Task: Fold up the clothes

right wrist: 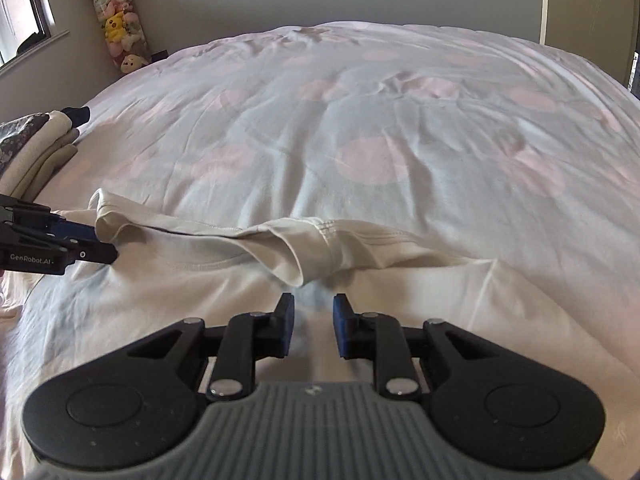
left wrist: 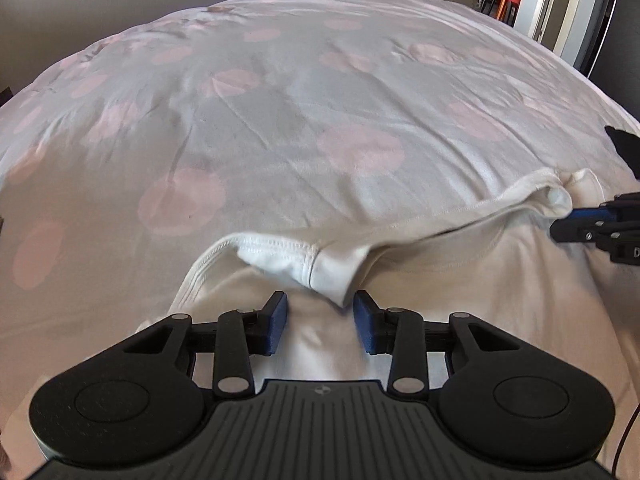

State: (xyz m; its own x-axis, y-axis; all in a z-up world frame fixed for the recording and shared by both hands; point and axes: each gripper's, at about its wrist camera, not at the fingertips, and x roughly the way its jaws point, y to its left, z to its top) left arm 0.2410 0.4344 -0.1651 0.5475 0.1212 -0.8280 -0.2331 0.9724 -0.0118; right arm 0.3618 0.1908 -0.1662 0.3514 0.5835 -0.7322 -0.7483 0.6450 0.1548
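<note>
A white garment point(left wrist: 420, 280) lies spread on the bed, its hemmed far edge rumpled and partly turned over. My left gripper point(left wrist: 320, 308) is open just above the cloth, with a folded corner of the hem point(left wrist: 320, 268) right in front of its fingertips. My right gripper point(right wrist: 314, 314) is open too, just behind another turned-over part of the hem point(right wrist: 296, 256). Neither holds cloth. The right gripper also shows at the right edge of the left wrist view point(left wrist: 568, 226); the left gripper shows at the left edge of the right wrist view point(right wrist: 100, 246).
The bed cover point(right wrist: 360, 140), white with pink spots, stretches far ahead. A stack of folded clothes point(right wrist: 36, 152) sits at the bed's left side. A hanging column of plush toys point(right wrist: 116, 16) stands by the far wall. A doorway and white frame point(left wrist: 540, 0) lie at the far right.
</note>
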